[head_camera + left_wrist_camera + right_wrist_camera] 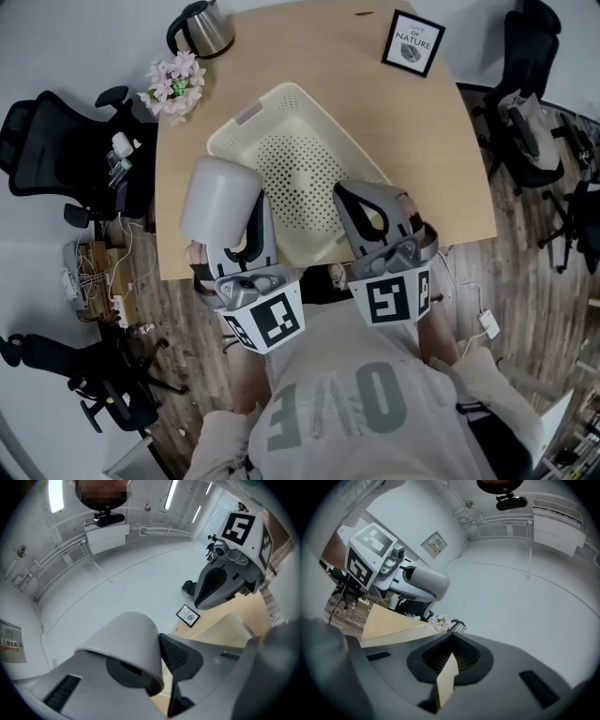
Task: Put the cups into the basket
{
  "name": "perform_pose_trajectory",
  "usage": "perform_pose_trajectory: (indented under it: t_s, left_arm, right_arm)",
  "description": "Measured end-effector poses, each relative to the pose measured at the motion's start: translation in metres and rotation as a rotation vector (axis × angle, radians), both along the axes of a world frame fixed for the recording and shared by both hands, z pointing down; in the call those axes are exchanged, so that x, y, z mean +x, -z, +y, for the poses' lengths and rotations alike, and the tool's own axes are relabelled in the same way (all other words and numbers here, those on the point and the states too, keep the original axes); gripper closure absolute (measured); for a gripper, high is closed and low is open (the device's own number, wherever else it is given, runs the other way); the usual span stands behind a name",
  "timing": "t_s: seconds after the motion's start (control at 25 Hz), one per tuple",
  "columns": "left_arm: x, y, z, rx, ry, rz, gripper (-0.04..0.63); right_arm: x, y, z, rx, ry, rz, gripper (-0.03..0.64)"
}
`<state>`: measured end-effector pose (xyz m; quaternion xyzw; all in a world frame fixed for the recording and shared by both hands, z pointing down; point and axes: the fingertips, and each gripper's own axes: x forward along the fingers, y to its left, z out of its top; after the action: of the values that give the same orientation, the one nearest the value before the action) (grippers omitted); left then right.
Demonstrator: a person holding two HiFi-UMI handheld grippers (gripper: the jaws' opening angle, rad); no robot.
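Pale grey plastic cup [220, 200] is clamped in the left gripper [251, 228] beside the cream perforated plastic basket [281, 106]; right gripper [364, 208] closed, empty.

Pale grey cup [220, 202] up top, cream basket [234, 131] speckled with tiny dark holes, light wood surface [412, 141], pink flowers [174, 82], black-framed white picture [413, 42], shiny steel kettle [208, 26].

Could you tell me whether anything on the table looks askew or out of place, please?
Only the basket: it sits turned diagonally to the edges of the table, one corner close to the near edge. Nothing looks spilled or damaged.
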<state>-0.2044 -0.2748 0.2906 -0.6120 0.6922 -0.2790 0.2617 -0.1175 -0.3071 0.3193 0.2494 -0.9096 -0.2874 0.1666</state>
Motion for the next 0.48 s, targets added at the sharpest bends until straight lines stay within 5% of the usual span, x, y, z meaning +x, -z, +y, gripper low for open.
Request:
perform_pose_trajectory:
  t_s: [0.48]
  left_arm:
    - [0.000,0.011,-0.052,0.033,-0.116,0.017,0.506]
  right_arm:
    - [0.002,0.010,-0.037,0.028,-0.092,0.016,0.618]
